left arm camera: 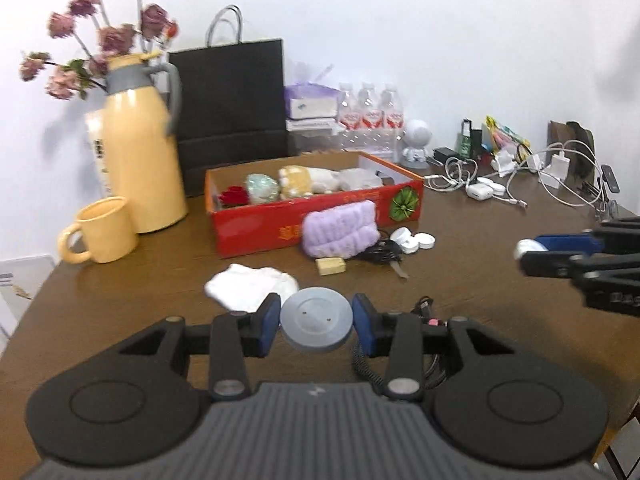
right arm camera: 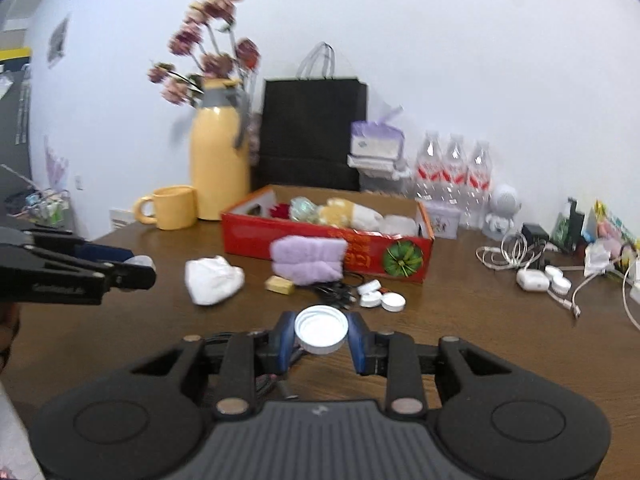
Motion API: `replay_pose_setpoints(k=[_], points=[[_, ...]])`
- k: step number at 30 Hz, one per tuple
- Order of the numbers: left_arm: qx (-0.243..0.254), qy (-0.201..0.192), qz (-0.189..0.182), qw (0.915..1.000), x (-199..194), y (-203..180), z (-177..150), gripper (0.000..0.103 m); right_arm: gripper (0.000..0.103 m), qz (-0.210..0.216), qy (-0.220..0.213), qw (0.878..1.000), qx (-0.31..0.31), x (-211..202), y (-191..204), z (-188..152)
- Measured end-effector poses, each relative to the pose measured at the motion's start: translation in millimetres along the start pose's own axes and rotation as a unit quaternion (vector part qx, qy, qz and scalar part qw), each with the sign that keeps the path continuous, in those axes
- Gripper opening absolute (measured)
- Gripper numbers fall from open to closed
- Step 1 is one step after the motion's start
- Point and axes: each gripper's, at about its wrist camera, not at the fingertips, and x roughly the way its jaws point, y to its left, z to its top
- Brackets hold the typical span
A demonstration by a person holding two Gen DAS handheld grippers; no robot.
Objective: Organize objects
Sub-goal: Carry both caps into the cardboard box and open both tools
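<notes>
Holding two round pieces above the brown wooden bench (left arm camera: 460,280), one per hand.

Our left hand-held gripper (left arm camera: 316,322) is clamped on a flat grey round disc (left arm camera: 316,322) at lower centre; our right hand-held gripper (right arm camera: 321,334) pinches a white ribbed plastic cap (right arm camera: 321,330). We judge both are gripped by their edges for dropping into the red cardboard box (left arm camera: 280,228), mid-frame behind the lilac fluffy pouch (left arm camera: 340,232).

Open tabletop (left arm camera: 460,280) before red box (left arm camera: 280,220) (cables (left arm camera: 452,178) rightward)
</notes>
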Motion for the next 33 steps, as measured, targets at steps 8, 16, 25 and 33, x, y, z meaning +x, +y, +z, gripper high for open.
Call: replay_pose_setpoints(k=[8, 16, 25, 33], points=[[-0.007, -0.030, 0.005, 0.9995, 12, 29, 32, 0.040, 0.027, 0.023, -0.020, 1.000, -0.001, 12, -5, 31], [-0.027, 0.046, -0.011, 0.9985, 178, 82, 147, 0.041, 0.027, 0.059, 0.020, 0.998, 0.021, 179, -54, 151], [-0.034, 0.148, 0.033, 0.9879, 339, 112, 161, 0.041, 0.028, 0.007, 0.168, 0.984, 0.059, 400, -100, 161], [-0.024, 0.139, 0.026, 0.9896, 351, 113, 152, 0.069, 0.080, -0.018, 0.161, 0.983, 0.083, 419, -121, 157]])
